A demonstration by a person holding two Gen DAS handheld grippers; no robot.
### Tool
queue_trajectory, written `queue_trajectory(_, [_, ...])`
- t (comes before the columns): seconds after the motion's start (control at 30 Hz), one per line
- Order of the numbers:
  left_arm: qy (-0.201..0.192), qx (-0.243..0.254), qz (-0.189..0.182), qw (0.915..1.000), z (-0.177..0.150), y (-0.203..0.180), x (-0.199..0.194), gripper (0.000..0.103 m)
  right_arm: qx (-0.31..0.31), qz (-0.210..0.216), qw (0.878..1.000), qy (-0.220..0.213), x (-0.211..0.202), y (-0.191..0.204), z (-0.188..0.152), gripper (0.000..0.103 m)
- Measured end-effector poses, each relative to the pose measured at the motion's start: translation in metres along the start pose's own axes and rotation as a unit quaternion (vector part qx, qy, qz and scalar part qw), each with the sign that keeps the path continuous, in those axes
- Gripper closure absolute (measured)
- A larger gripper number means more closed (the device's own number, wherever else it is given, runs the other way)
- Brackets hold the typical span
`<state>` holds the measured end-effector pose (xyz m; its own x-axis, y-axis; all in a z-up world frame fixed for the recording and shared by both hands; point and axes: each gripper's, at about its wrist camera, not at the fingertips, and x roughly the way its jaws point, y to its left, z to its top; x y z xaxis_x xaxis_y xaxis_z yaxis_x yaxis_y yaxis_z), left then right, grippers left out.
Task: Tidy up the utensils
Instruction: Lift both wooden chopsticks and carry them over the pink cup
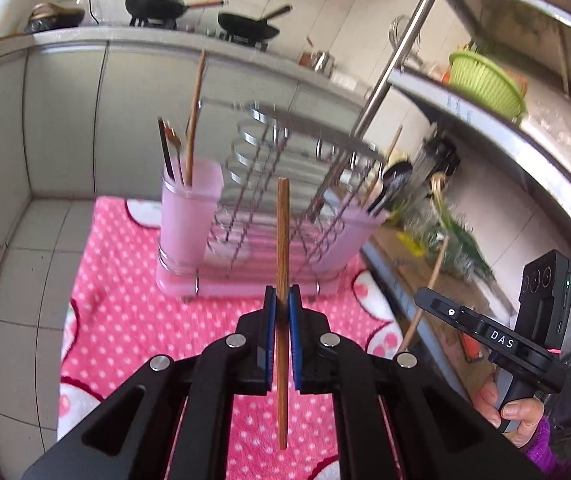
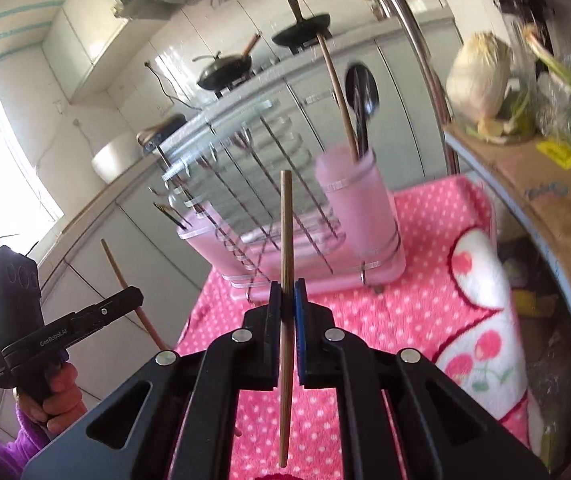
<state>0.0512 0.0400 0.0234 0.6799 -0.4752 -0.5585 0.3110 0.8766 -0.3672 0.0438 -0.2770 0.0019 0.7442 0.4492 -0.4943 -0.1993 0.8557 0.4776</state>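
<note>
My left gripper is shut on a brown wooden chopstick, which stands upright between the blue pads. My right gripper is shut on a second upright wooden chopstick. Ahead of both stands a wire dish rack on a pink base, with a pink cup at each end. The left cup holds several chopsticks. The other cup holds a black spoon and one chopstick. Both grippers hang above the pink towel, short of the rack. A hand holds each gripper, and each wrist view shows the other one.
A pink dotted towel covers the surface under the rack. Two black woks sit on a stove at the back. A steel shelf with a green colander and a slanted steel pole stand to the right. Vegetables and cardboard lie beside the towel.
</note>
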Motion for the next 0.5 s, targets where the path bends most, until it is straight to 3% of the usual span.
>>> queue_trajectory(0.3, [-0.094, -0.004, 0.004, 0.9956, 0.06, 0.004, -0.053, 0.097, -0.06, -0.015, 0.994, -0.088, -0.042, 0.029, 0.069, 0.096])
queue_trajectory(0.5, [-0.159, 0.012, 0.035, 0.9866, 0.101, -0.001, -0.071, 0.097, -0.096, -0.036, 0.982, -0.161, -0.06, 0.041, 0.109, 0.096])
